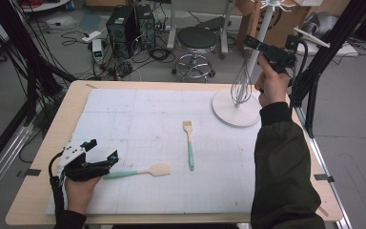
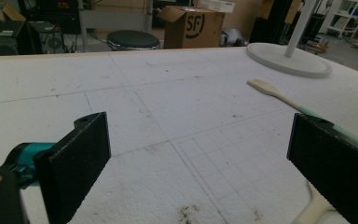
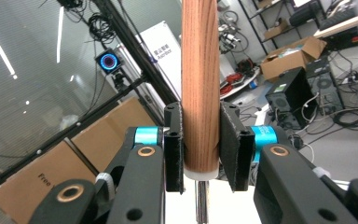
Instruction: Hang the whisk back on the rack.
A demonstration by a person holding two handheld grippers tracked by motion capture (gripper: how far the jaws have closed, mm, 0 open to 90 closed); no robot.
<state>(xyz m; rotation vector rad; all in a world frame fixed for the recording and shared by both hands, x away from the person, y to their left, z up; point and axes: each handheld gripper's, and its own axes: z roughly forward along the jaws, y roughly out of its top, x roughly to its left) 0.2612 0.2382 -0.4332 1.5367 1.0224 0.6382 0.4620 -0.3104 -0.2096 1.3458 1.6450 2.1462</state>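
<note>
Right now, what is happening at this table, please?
A person works with a gripper in each hand. The right gripper is shut on the wooden handle of a whisk, held up in the air beside the white stand at the far right of the table. The left gripper rests open on the white mat, near a spatula with a green handle. A small brush lies in the middle, untouched.
</note>
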